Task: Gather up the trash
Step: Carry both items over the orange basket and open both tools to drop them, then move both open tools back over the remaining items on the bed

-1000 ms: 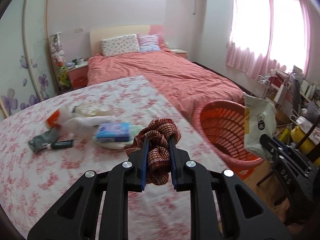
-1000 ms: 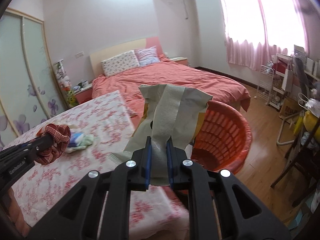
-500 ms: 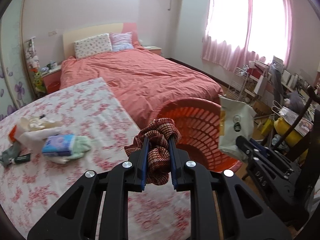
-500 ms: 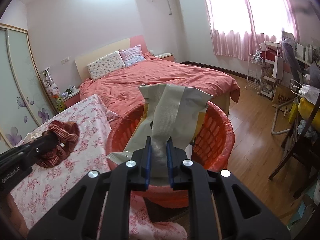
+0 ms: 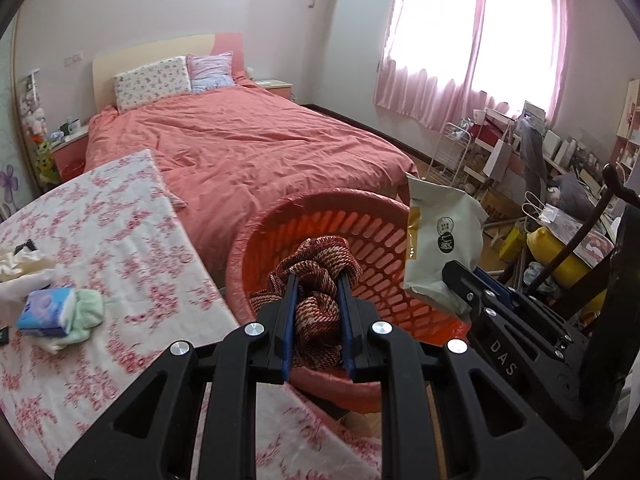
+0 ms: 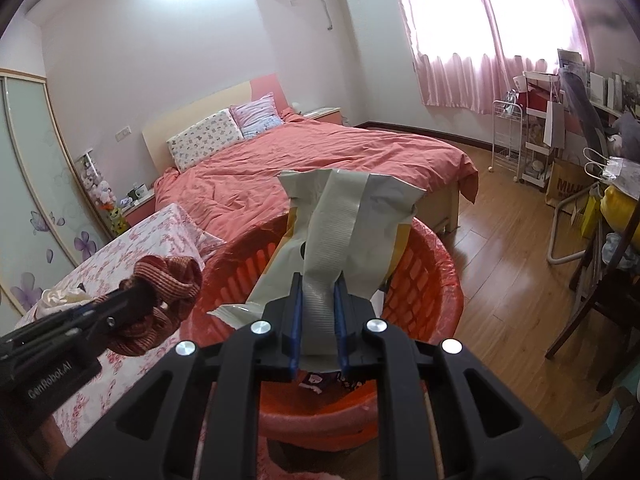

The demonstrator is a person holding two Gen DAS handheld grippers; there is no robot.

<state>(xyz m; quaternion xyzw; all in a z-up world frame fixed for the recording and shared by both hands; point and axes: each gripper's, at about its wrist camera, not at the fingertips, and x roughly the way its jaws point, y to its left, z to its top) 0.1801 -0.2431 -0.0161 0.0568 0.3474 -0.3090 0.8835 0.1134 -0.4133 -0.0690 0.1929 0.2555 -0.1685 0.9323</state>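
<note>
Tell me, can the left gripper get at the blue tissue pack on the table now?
Probably not yet. The left gripper is shut on a red cloth over the orange basket, so its jaws are full. The tissue pack itself lies uncovered on the table.

An orange-red basket (image 5: 372,248), a maroon-and-cream woven cloth (image 5: 316,280), and a pink-flowered white tablecloth (image 5: 120,248).
</note>
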